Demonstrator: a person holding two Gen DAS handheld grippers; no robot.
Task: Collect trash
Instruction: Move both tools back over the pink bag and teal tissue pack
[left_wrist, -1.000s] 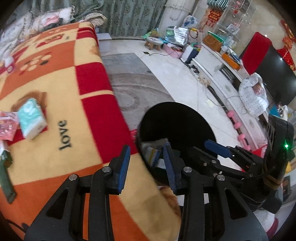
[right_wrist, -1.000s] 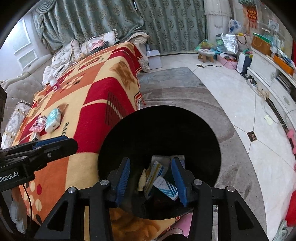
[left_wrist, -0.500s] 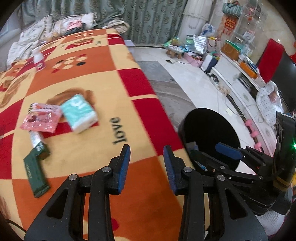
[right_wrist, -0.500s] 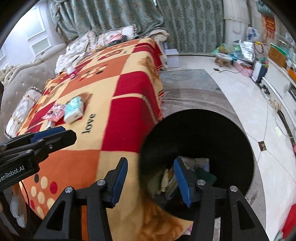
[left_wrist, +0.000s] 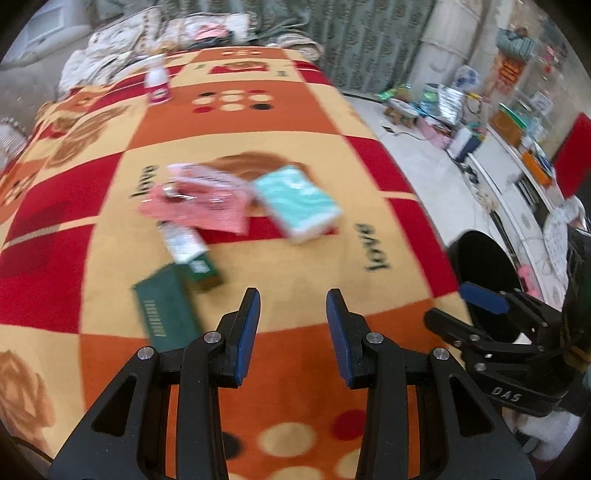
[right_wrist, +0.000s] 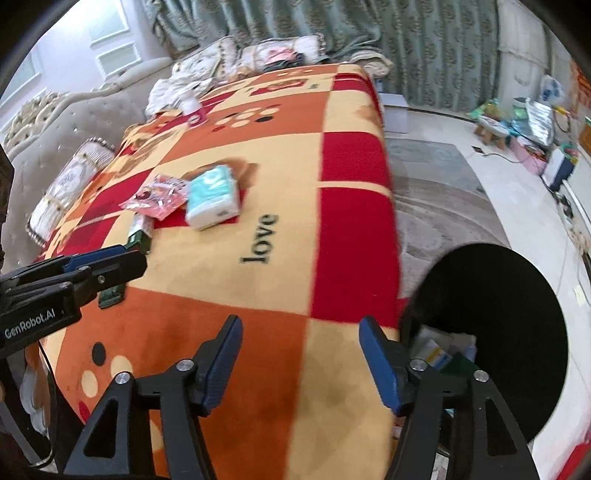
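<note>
Left wrist view: both hand-held grippers are over the blanket (left_wrist: 295, 155), and neither holds anything.
Ahead-left of the left hand-held gripper (left_wrist: 291, 326), whose jaws are a little apart, lie a green box (left_wrist: 166, 308), a pink wrapper (left_wrist: 201, 203) and a tissue pack (left_wrist: 301, 203); the right hand-held gripper (right_wrist: 301, 363) is opening, with the black bin (right_wrist: 498, 332) at its right.
</note>
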